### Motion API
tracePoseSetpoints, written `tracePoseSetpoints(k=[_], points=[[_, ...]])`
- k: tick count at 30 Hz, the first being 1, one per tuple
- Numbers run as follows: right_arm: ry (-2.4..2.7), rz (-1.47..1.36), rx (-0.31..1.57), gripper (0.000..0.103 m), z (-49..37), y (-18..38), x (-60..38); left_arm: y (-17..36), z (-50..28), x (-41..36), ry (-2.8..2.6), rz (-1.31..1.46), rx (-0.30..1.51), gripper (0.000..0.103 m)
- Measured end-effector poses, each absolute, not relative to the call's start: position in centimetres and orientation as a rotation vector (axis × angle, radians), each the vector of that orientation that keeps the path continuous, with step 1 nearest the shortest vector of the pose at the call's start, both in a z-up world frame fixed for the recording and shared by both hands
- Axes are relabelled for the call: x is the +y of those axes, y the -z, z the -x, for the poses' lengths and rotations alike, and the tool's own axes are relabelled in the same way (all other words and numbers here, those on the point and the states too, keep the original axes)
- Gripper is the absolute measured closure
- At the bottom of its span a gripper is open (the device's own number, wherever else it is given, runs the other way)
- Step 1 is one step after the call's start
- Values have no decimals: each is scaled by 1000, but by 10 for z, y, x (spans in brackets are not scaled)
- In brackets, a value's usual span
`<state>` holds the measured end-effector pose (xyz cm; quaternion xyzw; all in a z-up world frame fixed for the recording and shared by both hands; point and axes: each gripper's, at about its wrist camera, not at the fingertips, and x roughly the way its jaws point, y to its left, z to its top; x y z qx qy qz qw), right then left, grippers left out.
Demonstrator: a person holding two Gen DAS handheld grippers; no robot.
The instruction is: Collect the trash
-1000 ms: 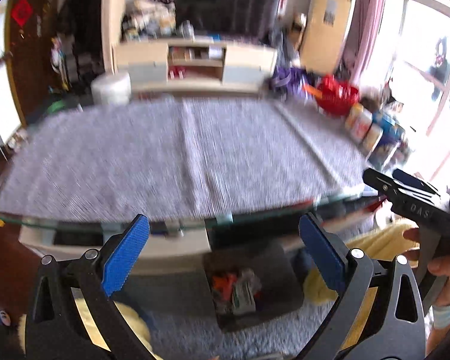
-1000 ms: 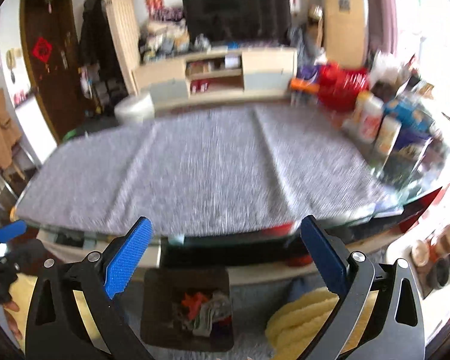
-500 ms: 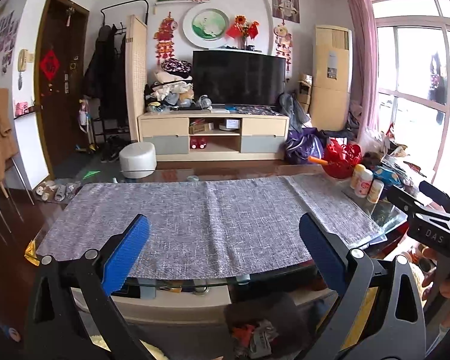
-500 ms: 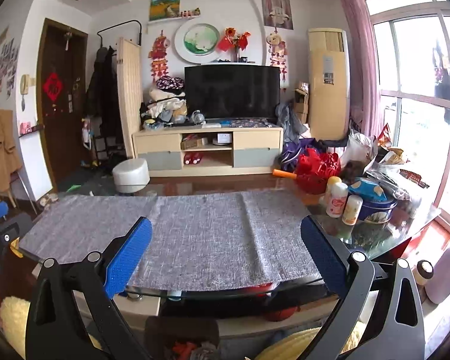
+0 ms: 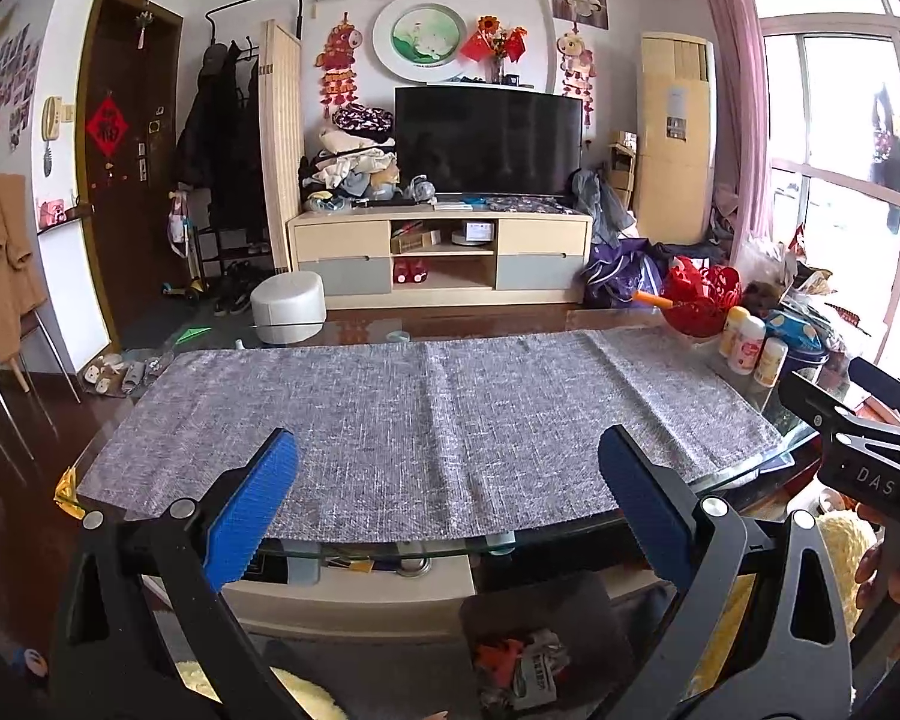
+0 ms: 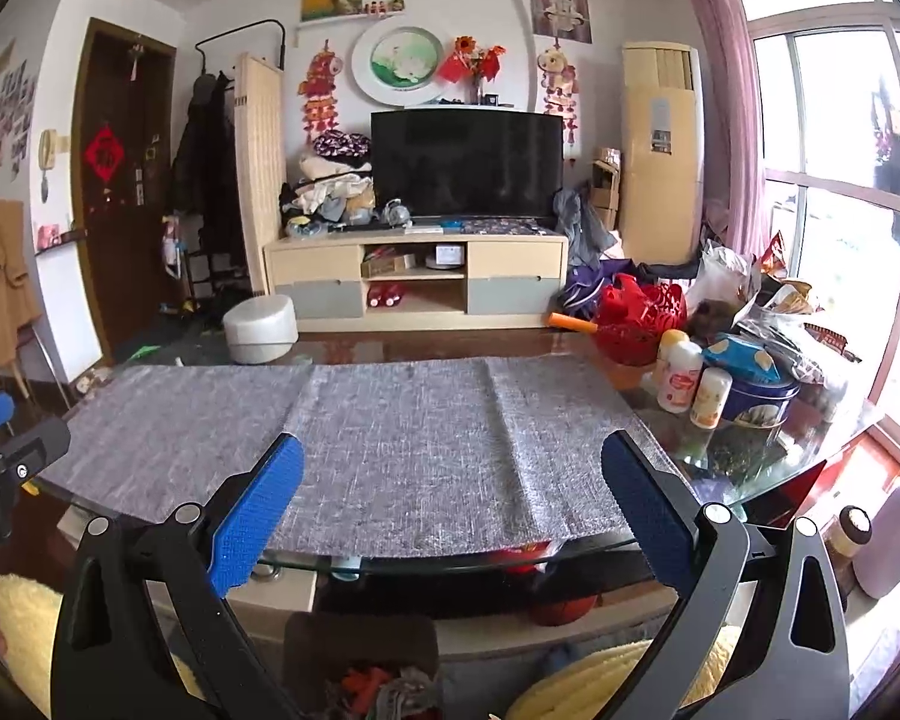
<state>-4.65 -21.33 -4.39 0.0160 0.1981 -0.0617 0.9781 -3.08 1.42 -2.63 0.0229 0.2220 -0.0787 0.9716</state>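
My left gripper (image 5: pixel 450 480) is open and empty, held in front of a glass table's near edge (image 5: pixel 390 546). My right gripper (image 6: pixel 450 486) is open and empty too, to the right of the left one. A grey cloth (image 5: pixel 438 420) covers the tabletop, with no loose trash on it. A dark bin (image 5: pixel 534 648) stands on the floor below the table edge with crumpled wrappers (image 5: pixel 522 666) inside. The bin also shows in the right wrist view (image 6: pixel 360 654). The right gripper's side shows in the left wrist view (image 5: pixel 852 438).
Bottles (image 6: pixel 684 378), a blue tin (image 6: pixel 756 402), a red basket (image 6: pixel 636 318) and snack bags (image 6: pixel 780 300) crowd the table's right end. A yellow fluffy cushion (image 6: pixel 576 684) lies on the floor by the bin. A TV stand (image 5: pixel 438 258) and white stool (image 5: pixel 288 312) stand beyond.
Both grippers have tilted up from looking down at the bin and table edge to a level view over the table. The bin has dropped to the bottom of both views. Jaws stayed open.
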Motion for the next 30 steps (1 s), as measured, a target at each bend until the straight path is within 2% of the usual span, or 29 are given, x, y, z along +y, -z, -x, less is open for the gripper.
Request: tracePoseSetpoints(k=[30], points=[[116,-34,437,3,33,44,-212,30,21,11,159,-46,460,8]])
